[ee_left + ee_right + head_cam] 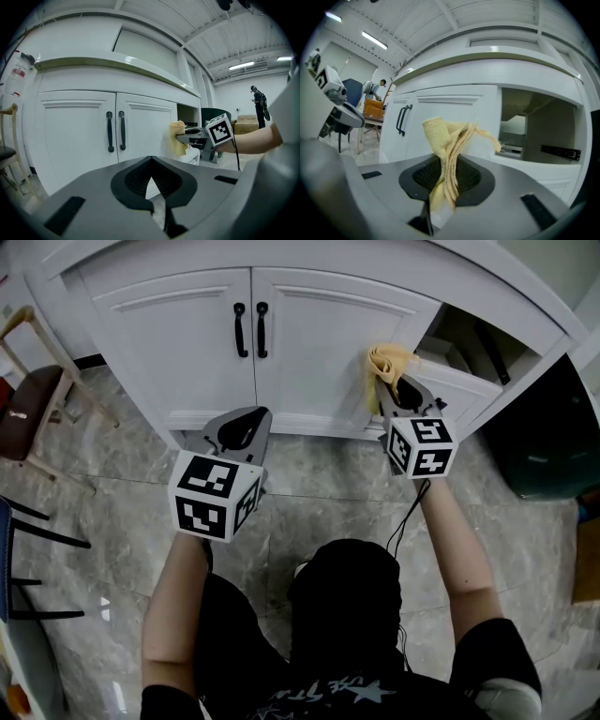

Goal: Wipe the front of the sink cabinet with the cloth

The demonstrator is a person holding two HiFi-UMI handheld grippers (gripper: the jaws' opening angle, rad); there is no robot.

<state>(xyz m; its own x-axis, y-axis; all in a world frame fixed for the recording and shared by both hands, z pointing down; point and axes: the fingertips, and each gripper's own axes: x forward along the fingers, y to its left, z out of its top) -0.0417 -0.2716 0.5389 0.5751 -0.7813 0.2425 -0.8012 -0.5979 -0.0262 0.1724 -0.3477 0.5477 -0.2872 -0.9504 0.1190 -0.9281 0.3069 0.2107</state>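
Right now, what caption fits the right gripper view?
Right gripper shut on a bunched yellow cloth, facing the white sink cabinet.

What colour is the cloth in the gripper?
Pale yellow. The cloth shows best in the right gripper view, clamped in the right gripper.

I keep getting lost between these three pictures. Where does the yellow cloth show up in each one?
Head view: cloth, upper right of centre.
Left gripper view: cloth, just right of centre.
Right gripper view: cloth, dead centre, pinched between the jaws.
Shared landmark: the black door handles, left of the cloth in every view.
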